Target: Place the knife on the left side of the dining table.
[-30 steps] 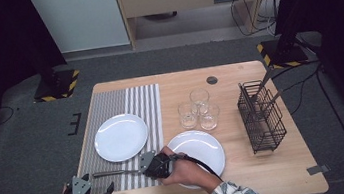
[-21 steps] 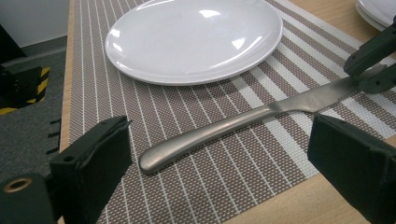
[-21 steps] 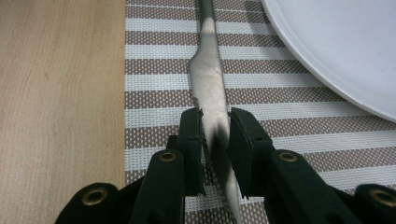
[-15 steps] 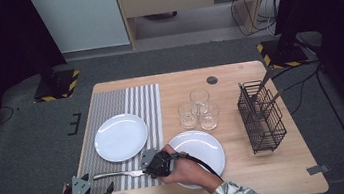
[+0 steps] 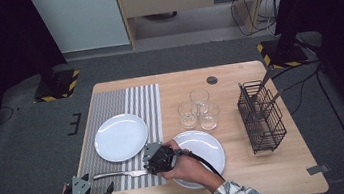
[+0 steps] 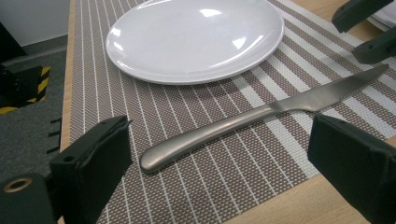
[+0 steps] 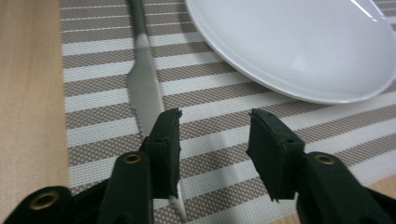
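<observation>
High view: a person at a wooden table (image 5: 250, 172) works two hand-held grippers over a striped placemat (image 5: 111, 107). The right gripper (image 5: 144, 165) sits at the blade end of a knife (image 5: 117, 175); the left gripper (image 5: 103, 193) hovers near the handle end, just off the mat's front edge.
High view, surroundings: one white plate (image 5: 121, 137) lies on the mat beyond the knife, a second plate (image 5: 205, 145) under the right forearm; three glasses (image 5: 198, 109) and a wire rack (image 5: 261, 115) stand well apart, farther right.
Left gripper view: jaws stand wide with nothing between the pads. The knife (image 6: 261, 116) lies flat on the mat just ahead of them, handle nearest, blade running toward the other gripper's jaws; the plate (image 6: 196, 37) rests beyond.
Right gripper view: the right gripper (image 7: 215, 135) has just been opening; its jaws are half apart, pads pressing nothing. The knife's (image 7: 142, 88) tip passes under the jaw at left, off the gap's middle. The plate (image 7: 299, 46) lies ahead.
</observation>
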Demonstrator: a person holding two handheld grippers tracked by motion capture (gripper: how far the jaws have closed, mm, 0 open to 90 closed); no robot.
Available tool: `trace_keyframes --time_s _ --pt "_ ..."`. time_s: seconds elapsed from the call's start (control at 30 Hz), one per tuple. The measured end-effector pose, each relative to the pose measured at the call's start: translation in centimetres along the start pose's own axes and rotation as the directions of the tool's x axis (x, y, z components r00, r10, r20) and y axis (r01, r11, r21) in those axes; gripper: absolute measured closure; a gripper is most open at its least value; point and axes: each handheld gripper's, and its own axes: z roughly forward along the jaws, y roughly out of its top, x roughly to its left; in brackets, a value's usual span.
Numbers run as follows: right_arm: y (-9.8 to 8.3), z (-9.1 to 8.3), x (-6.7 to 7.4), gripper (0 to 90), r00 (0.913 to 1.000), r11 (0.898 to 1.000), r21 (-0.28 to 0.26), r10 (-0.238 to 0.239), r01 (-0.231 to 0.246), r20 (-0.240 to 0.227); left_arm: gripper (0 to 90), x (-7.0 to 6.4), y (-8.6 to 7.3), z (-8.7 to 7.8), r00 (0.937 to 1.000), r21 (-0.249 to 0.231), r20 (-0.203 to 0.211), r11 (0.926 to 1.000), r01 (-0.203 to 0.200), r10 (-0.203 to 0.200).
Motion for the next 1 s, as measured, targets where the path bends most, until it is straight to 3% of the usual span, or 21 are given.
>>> trace_keyframes --time_s 0.33,0.6,0.9,1.0 --pt "-0.3 -0.8 -1.7 31.7 0.9921 0.993 -0.032 0.112 -0.110 0.058 5.9 0.0 0.0 0.0 1.0000 0.002 0.000 1.0000 -0.001 0.001" --pt "-0.7 -1.3 -2.6 25.2 0.9857 0.988 -0.052 0.148 -0.144 0.080 5.9 0.0 0.0 0.1 1.0000 0.006 -0.001 1.0000 -0.002 0.002" --pt "-1.1 -2.1 -3.4 15.8 0.9698 0.972 -0.079 0.226 -0.219 0.091 5.9 -0.1 0.0 0.1 1.0000 0.008 0.000 1.0000 0.000 0.000" --pt "-1.3 -2.4 -3.6 12.5 0.9680 0.970 -0.093 0.233 -0.225 0.092 5.9 0.0 0.0 0.1 1.0000 0.008 0.000 1.0000 -0.001 0.001"
